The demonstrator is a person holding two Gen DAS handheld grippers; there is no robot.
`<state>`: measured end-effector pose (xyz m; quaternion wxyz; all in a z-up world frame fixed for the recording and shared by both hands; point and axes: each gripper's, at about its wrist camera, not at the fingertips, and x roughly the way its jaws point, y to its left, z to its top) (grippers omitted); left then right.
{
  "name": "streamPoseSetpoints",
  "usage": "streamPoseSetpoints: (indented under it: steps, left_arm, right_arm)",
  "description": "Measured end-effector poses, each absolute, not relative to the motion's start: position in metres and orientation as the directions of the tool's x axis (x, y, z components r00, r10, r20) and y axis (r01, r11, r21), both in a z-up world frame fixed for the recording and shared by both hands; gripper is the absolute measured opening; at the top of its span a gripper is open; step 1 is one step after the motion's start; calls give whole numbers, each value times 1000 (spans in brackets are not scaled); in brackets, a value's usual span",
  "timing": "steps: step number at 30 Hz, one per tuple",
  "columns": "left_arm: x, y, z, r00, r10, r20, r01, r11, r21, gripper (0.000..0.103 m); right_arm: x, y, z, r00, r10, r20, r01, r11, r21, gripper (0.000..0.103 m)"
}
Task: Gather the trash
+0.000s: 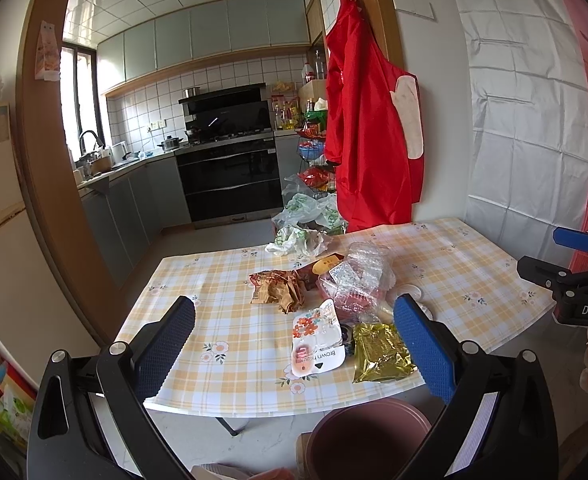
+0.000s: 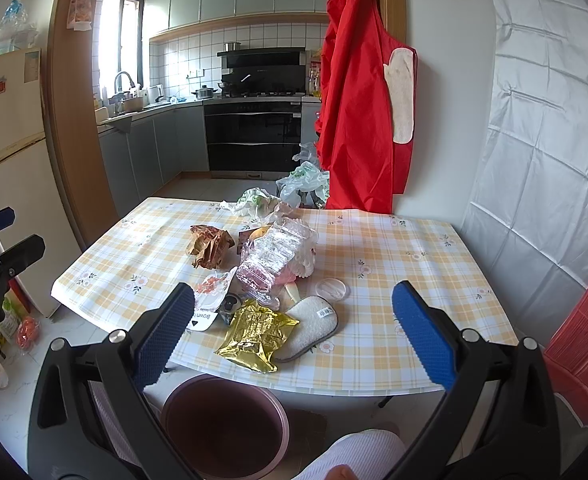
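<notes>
Trash lies in a heap on the checked tablecloth [image 1: 222, 320] [image 2: 394, 264]: a crumpled brown wrapper [image 1: 278, 290] [image 2: 210, 248], clear plastic packaging [image 1: 364, 276] [image 2: 278, 256], a white "Brown" labelled pack [image 1: 318, 340] [image 2: 210, 300], a gold foil pouch [image 1: 378, 352] [image 2: 254, 332] and a white sponge pad [image 2: 314, 326]. A brown bin [image 1: 368, 436] [image 2: 226, 428] stands below the table's near edge. My left gripper [image 1: 294, 340] is open, above the near edge. My right gripper [image 2: 294, 332] is open too, with the foil pouch and pad seen between its fingers.
A white plastic bag [image 1: 298, 240] [image 2: 254, 200] lies at the table's far edge, more bags on the floor behind. A red apron [image 1: 370, 132] [image 2: 358, 100] hangs on the door frame. The kitchen with an oven [image 1: 230, 176] lies beyond. A fridge [image 2: 10, 184] stands left.
</notes>
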<state>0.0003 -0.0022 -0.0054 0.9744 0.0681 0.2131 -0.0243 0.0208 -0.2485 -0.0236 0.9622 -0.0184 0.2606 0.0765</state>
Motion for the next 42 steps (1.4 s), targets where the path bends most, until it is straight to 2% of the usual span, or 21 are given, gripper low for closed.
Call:
streamPoseSetpoints:
  steps: [29,33,38,42]
  left_arm:
    - [2,1,-9,914,-27,-405,73,992,99,97]
    - [14,9,-23,903,-63,-425,100,993,65,97]
    - [38,29,-61,865,-150,-479,139,989,-59,97]
    - [49,37,-89,866,-129,-483,111,992,-66,97]
  right_arm:
    - [23,-252,-34,845,172,-506,-171,984,48,97]
    - [33,-258,-48,841,209,-499,-183,978,101,97]
    - [57,-265,-81,824,212,-525,-157,977,148,97]
    - [75,-267,-109,806,195,-559,-134,980,150,97]
